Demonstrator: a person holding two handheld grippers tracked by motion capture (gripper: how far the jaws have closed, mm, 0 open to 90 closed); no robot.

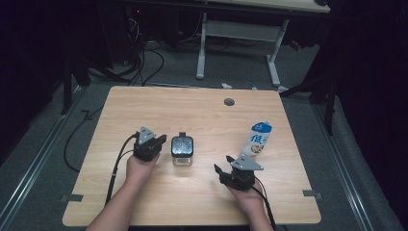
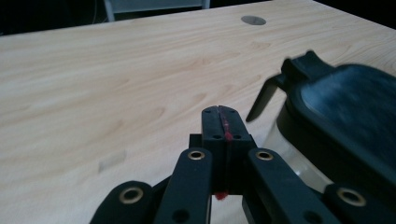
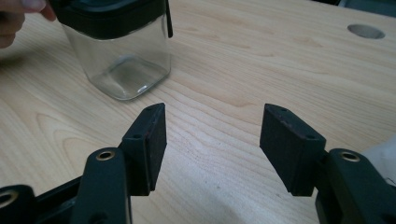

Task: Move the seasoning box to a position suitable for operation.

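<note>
A clear square glass jar (image 1: 182,150) with a black clip lid stands near the middle of the wooden table (image 1: 192,106). My left gripper (image 1: 160,141) sits just left of it, jaws shut with nothing between them. In the left gripper view the shut jaws (image 2: 223,116) point past the jar's lid (image 2: 345,112), which is close on the right. My right gripper (image 1: 220,171) rests to the jar's right and nearer the front, turned toward it. Its jaws (image 3: 212,126) stand open over bare wood, short of the jar (image 3: 119,51).
A white and blue milk carton (image 1: 257,139) stands upright right of the jar, just behind my right gripper. A round cable hole (image 1: 229,102) lies at the table's far edge. Beyond the table are a desk frame (image 1: 235,43) and cables on the dark floor.
</note>
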